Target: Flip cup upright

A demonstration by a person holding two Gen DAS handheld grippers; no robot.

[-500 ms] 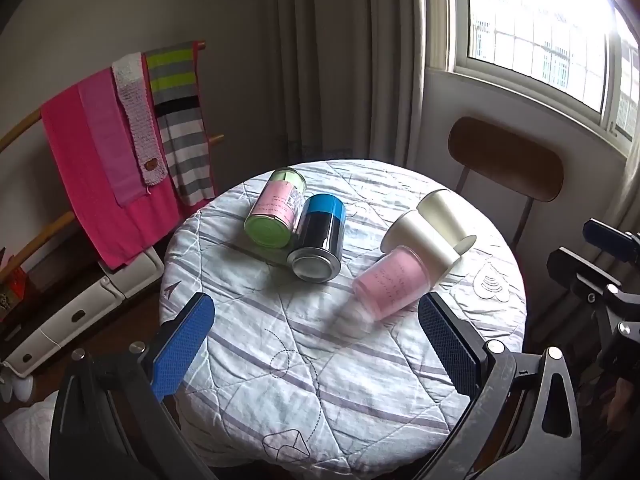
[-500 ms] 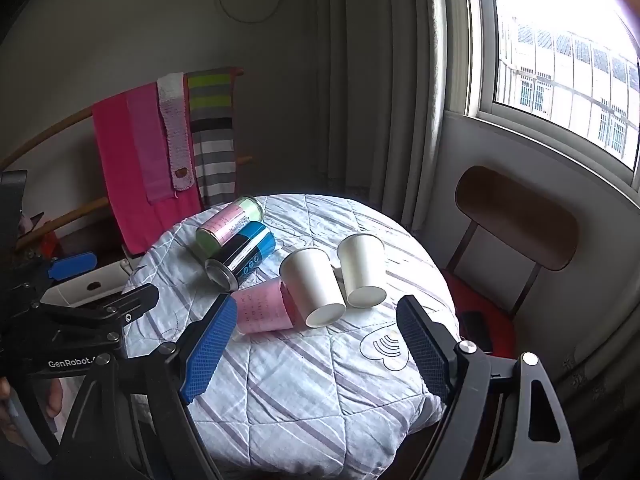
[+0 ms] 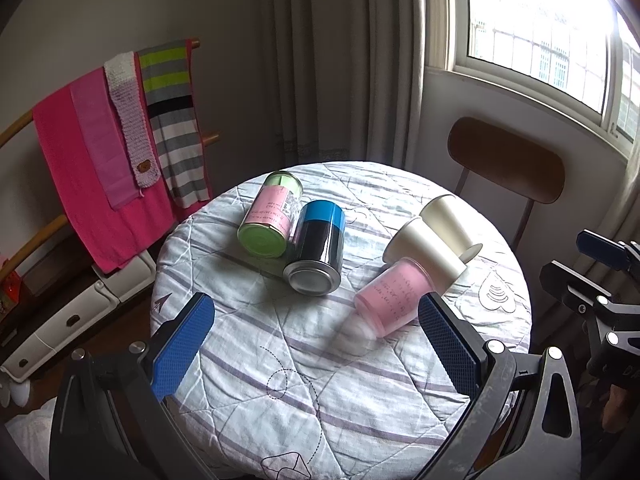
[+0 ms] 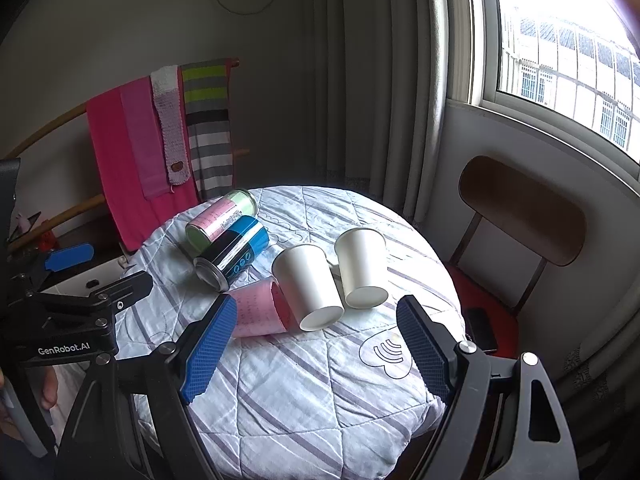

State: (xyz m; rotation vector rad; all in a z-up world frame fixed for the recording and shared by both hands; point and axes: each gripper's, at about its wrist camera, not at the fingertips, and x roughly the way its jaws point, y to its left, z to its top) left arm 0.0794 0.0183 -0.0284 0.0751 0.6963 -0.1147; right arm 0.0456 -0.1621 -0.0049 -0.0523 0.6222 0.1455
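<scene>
Nothing has shifted: both wide-open, empty grippers hover; two cans (image 3: 296, 236) flank the toppled pink cup (image 3: 390, 300).

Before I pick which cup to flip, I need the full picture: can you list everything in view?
Paper cups: 2, white, lying tipped on the table's right half.
Pink cup: 1, on its side, touching a white cup.
Green can: 1, lying at back left.
Blue-black can: 1, lying beside the green one.
Table: 1, round, striped quilted cover.
Chair: 1, brown, behind table.
Rack cloths: pink, striped, left.
Left gripper: open.
Right gripper: open.
</scene>
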